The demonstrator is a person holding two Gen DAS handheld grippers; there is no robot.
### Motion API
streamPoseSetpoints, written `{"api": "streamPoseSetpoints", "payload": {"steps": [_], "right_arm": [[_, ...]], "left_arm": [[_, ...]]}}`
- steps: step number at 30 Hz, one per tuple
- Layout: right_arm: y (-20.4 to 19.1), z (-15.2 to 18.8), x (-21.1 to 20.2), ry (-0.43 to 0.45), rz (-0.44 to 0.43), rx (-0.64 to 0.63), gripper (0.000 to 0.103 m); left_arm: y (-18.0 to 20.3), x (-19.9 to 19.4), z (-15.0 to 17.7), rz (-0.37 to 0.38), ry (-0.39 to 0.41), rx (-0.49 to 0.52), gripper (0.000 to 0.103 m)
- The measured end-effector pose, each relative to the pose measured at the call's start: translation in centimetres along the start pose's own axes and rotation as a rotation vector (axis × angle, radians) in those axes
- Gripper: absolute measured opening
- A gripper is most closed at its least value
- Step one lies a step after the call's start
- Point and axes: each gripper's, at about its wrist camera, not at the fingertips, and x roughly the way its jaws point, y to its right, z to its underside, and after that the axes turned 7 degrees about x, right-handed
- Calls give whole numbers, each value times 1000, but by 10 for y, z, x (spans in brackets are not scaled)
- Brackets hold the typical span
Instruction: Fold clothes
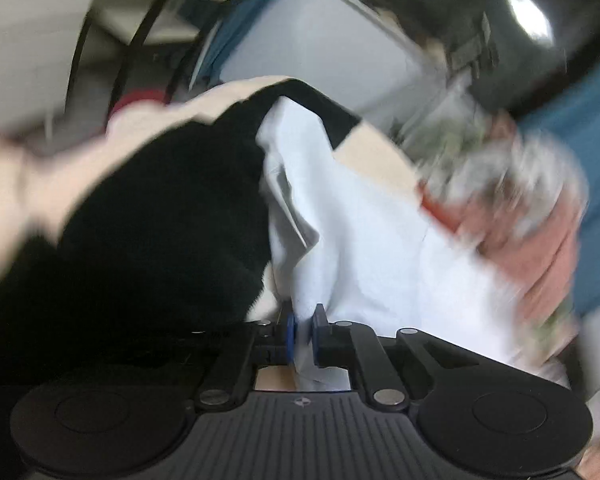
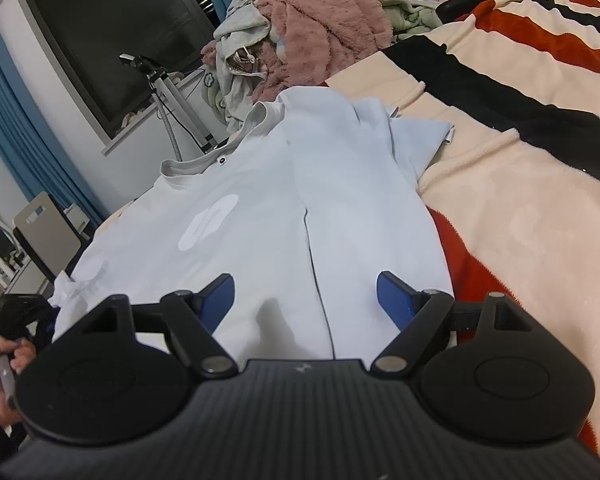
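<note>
The left claw [image 1: 304,330] was found pinched tight on a fold of the pale blue shirt [image 1: 364,248]; that view was heavily blurred. The right claw [image 2: 306,292] was held wide apart above the shirt's [image 2: 260,216] near hem, gripping nothing. The shirt was spread on the striped blanket [image 2: 520,200] of the bed, its right edge folded inward. Bare blanket was seen to its right. Beyond the collar, a heap of clothes [image 2: 300,32] was noted.

Pale blue T-shirt [image 2: 260,216] lay front-up on striped fleece blanket, grey collar away from camera. Right side folded inward over body, sleeve sticking out. White oval print on chest. Hem corner lifted, pinched.
</note>
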Motion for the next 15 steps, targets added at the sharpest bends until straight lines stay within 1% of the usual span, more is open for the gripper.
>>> {"api": "streamPoseSetpoints", "payload": {"steps": [2, 3, 4, 5, 6, 7, 8, 9, 10, 11, 12, 13, 14, 15], "right_arm": [[-1, 0, 1, 5, 0, -9, 81], [-1, -1, 0, 10, 0, -17, 81], [-2, -2, 1, 13, 0, -24, 81], [-3, -2, 1, 15, 0, -33, 81], [-4, -2, 2, 16, -1, -45, 81], [-6, -1, 2, 18, -3, -57, 81], [-7, -2, 2, 21, -3, -68, 81], [-8, -2, 1, 25, -3, -78, 81], [-9, -2, 1, 30, -1, -86, 81], [-10, -2, 0, 35, 0, -94, 81], [-10, -2, -1, 38, 1, -99, 81], [-11, -2, -1, 40, 2, -104, 81], [-11, -3, -2, 43, 2, -109, 81], [-12, -3, -3, 46, 2, -113, 81]], "left_arm": [[6, -10, -18, -59, 20, 38, 7], [5, -18, -27, -80, 41, 39, 7], [6, -22, -34, -111, 64, 66, 7], [11, -24, -40, -158, 90, 132, 7], [17, -24, -43, -213, 116, 205, 3], [21, -21, -40, -264, 136, 279, 3], [22, -19, -35, -278, 141, 317, 3], [21, -19, -29, -273, 141, 316, 5], [20, -19, -23, -269, 141, 316, 13], [19, -20, -17, -264, 141, 315, 16], [18, -22, -11, -257, 140, 315, 22], [19, -30, -2, -246, 135, 319, 32], [18, -43, 9, -228, 121, 319, 39], [16, -61, 21, -204, 100, 314, 50]]}}
